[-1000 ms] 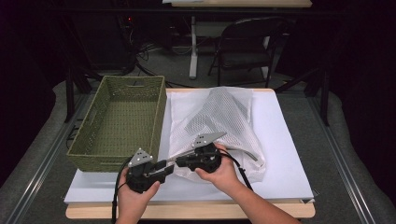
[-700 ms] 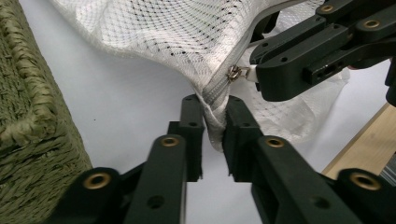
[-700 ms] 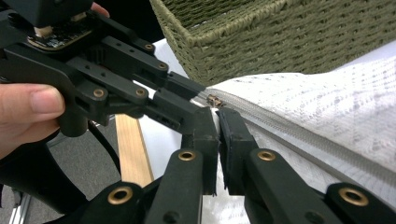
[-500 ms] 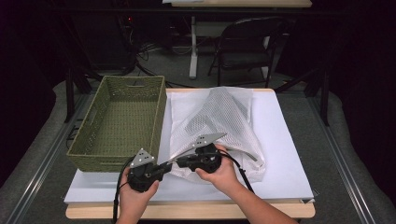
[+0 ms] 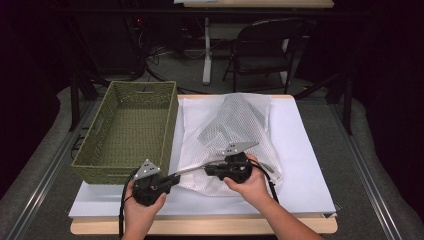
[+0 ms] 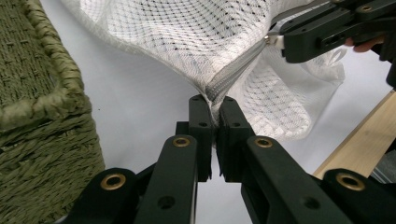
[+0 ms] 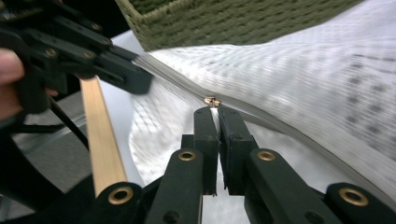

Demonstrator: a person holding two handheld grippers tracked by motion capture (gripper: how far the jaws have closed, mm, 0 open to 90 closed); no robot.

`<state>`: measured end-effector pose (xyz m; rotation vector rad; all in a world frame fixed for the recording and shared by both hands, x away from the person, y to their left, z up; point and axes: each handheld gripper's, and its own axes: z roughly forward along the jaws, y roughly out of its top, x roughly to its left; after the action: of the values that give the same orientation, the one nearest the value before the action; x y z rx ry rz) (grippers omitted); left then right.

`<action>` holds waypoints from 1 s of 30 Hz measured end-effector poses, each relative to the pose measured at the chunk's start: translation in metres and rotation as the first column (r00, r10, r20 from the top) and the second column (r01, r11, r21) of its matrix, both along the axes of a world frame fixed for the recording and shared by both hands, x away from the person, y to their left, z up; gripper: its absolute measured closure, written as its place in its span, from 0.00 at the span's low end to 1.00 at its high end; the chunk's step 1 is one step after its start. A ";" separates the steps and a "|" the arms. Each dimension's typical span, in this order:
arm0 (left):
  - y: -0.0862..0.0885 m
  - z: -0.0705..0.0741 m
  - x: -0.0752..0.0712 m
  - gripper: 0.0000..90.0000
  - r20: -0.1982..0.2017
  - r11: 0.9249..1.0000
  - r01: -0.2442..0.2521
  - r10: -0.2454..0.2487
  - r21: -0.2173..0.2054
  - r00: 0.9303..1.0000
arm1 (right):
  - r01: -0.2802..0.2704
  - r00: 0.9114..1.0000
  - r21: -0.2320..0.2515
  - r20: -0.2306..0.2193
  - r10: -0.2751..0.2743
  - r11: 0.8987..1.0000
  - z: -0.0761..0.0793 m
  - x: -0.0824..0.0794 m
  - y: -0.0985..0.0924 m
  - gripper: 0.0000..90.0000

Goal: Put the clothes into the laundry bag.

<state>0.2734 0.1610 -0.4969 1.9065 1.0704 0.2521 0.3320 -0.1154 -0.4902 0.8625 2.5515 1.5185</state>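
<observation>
left gripper [image 6: 212, 100] black jaws pinched together on end of grey zipper [image 6: 233, 70] of white mesh laundry bag [image 6: 196, 37]. other black gripper [image 6: 278, 42] grips zipper farther along, upper right. green woven basket [image 6: 42, 102] at left, on white sheet [image 6: 135, 107]; pale wooden table edge [image 6: 359, 144] lower right.

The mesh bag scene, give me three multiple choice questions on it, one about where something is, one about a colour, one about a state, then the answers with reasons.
1. Where does the wicker basket stand relative to the mesh bag?
A. at its left
B. at its right
C. on top of it

2. What colour is the basket?
A. red
B. olive green
C. blue

3. What are the left tongs doing?
A. standing wide open
B. shut on the bag's zipper end
C. holding the basket rim

Answers:
1 A, the high view shows the basket left of the bag on the white sheet.
2 B, its weave is olive green.
3 B, the left gripper view shows them just closed, pinching the zipper tape.
</observation>
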 end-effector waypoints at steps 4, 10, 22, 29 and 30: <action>-0.001 0.000 -0.001 0.96 0.004 1.000 -0.004 0.004 0.023 1.000 | 0.033 0.999 -0.046 0.021 -0.032 0.998 -0.003 -0.003 -0.019 0.96; -0.002 -0.001 0.000 0.96 0.007 0.999 -0.014 0.014 0.035 1.000 | 0.093 0.996 -0.057 0.007 -0.093 0.994 -0.008 -0.006 -0.050 0.96; -0.001 -0.002 0.000 0.85 0.002 1.000 -0.022 0.022 0.017 1.000 | 0.163 0.986 -0.036 -0.030 -0.164 0.986 -0.020 -0.012 -0.086 0.96; -0.003 -0.002 -0.001 0.71 0.003 1.000 -0.024 0.024 -0.001 1.000 | 0.154 0.988 -0.001 -0.030 -0.154 0.988 -0.016 -0.014 -0.083 0.96; -0.003 -0.002 -0.001 0.69 0.004 1.000 -0.026 0.026 0.001 1.000 | 0.152 0.988 -0.001 -0.027 -0.152 0.988 -0.016 -0.014 -0.082 0.96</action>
<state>0.2721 0.1580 -0.4984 1.8926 1.0935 0.2712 0.3181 -0.1973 -0.5060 1.0585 2.4386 1.4741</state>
